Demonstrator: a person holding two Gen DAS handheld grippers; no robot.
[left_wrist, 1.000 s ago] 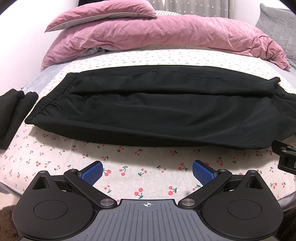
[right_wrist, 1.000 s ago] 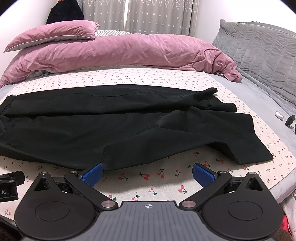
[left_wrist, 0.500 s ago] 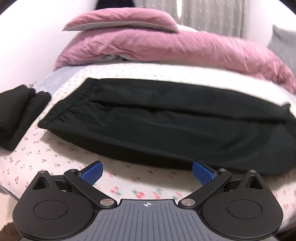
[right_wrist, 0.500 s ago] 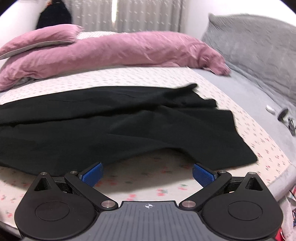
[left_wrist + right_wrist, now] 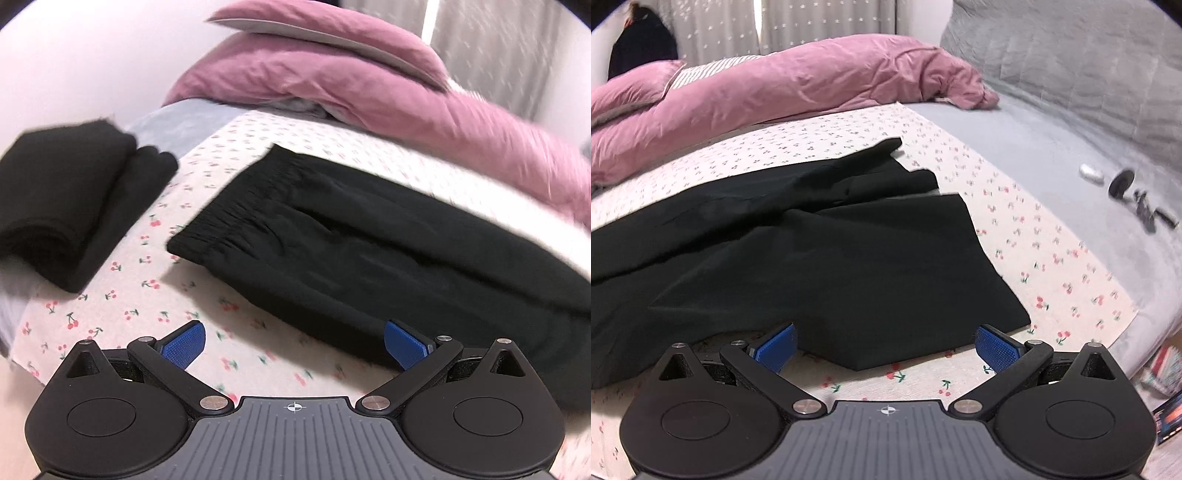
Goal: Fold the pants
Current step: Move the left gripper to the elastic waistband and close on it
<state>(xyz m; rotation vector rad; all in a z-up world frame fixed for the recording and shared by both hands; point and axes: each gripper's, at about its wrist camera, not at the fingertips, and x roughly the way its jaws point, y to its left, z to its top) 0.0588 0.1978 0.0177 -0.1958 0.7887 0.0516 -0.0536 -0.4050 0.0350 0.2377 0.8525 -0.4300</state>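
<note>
Both handheld grippers hover with jaws spread wide and empty over a cherry-print sheet [image 5: 147, 280] on the bed. The left gripper [image 5: 294, 345] points at the elastic waistband end of the black pants [image 5: 332, 236], while the right gripper [image 5: 885, 347] faces the leg cuffs [image 5: 923, 295], which lie just ahead of its blue fingertips [image 5: 995, 349]. The pants lie flat, lengthwise across the sheet, one leg over the other, the cuffs uneven. Left of the waistband, apart from it, sits a folded black garment [image 5: 70, 206]. Beyond lie a pink duvet [image 5: 798, 85] and pink pillow [image 5: 325, 29]; a grey blanket [image 5: 1052, 147] holds small objects too blurred to identify.
</note>
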